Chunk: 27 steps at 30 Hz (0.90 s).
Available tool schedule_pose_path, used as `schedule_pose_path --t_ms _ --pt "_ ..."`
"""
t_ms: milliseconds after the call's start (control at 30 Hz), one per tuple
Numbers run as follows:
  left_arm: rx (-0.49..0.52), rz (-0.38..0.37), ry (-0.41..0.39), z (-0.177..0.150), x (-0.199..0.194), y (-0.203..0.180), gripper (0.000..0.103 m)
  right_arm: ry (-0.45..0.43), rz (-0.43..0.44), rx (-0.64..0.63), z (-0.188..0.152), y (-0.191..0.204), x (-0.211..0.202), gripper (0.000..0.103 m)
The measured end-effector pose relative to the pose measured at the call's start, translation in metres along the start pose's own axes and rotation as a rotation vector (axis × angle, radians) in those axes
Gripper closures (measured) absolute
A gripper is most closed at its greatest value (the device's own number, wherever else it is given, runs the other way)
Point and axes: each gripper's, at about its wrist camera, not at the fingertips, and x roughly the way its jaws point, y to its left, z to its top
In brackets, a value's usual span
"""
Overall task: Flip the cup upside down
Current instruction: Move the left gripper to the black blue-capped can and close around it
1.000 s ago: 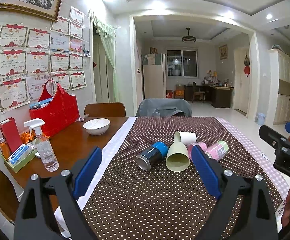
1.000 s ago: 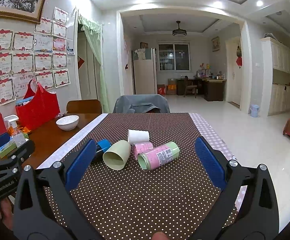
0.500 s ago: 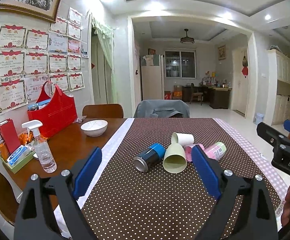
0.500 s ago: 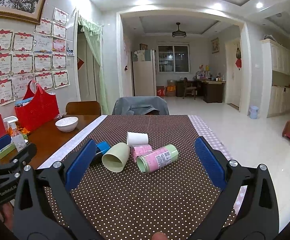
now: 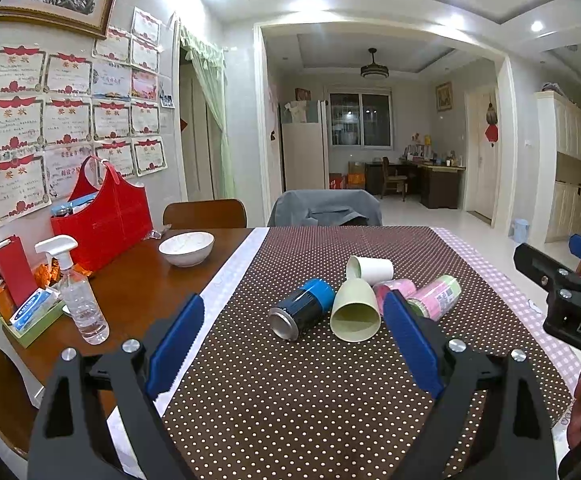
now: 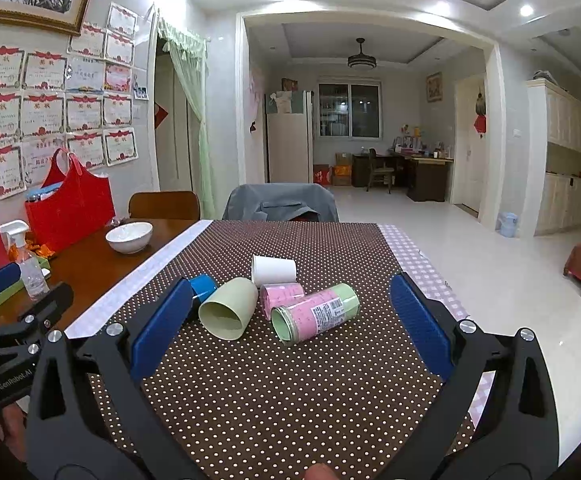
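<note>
A pale green cup point(image 5: 355, 312) lies on its side on the dotted brown tablecloth, mouth toward me; it also shows in the right wrist view point(image 6: 228, 308). A white paper cup point(image 5: 370, 269) lies on its side behind it, also in the right wrist view point(image 6: 273, 270). My left gripper point(image 5: 290, 348) is open and empty, short of the cups. My right gripper point(image 6: 288, 332) is open and empty, also short of them.
A blue-capped dark can point(image 5: 302, 309), a pink can point(image 6: 281, 296) and a pink-and-green can point(image 6: 315, 313) lie beside the cups. A white bowl point(image 5: 186, 248), spray bottle point(image 5: 78, 300) and red bag point(image 5: 102, 220) stand on the bare wood at left. A chair point(image 5: 326, 208) is at the far end.
Both grippers have drifted slightly; the cups and cans sit a little lower and nearer in view. Nothing was grasped or moved.
</note>
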Motion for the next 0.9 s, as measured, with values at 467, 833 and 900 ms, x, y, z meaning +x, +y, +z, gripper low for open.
schedule_pose_path --t_ms 467,833,900 --pt "0.068 0.028 0.141 0.001 0.100 0.012 0.013 0.136 -0.002 -0.029 -0.008 0.001 0.084 0.006" --pt "0.167 -0.044 0.354 -0.004 0.215 0.012 0.013 0.272 -0.006 -0.031 -0.017 -0.003 0.157 0.006" --pt "0.187 -0.050 0.383 -0.006 0.231 0.010 0.013 0.293 -0.010 -0.035 -0.018 -0.004 0.169 0.006"
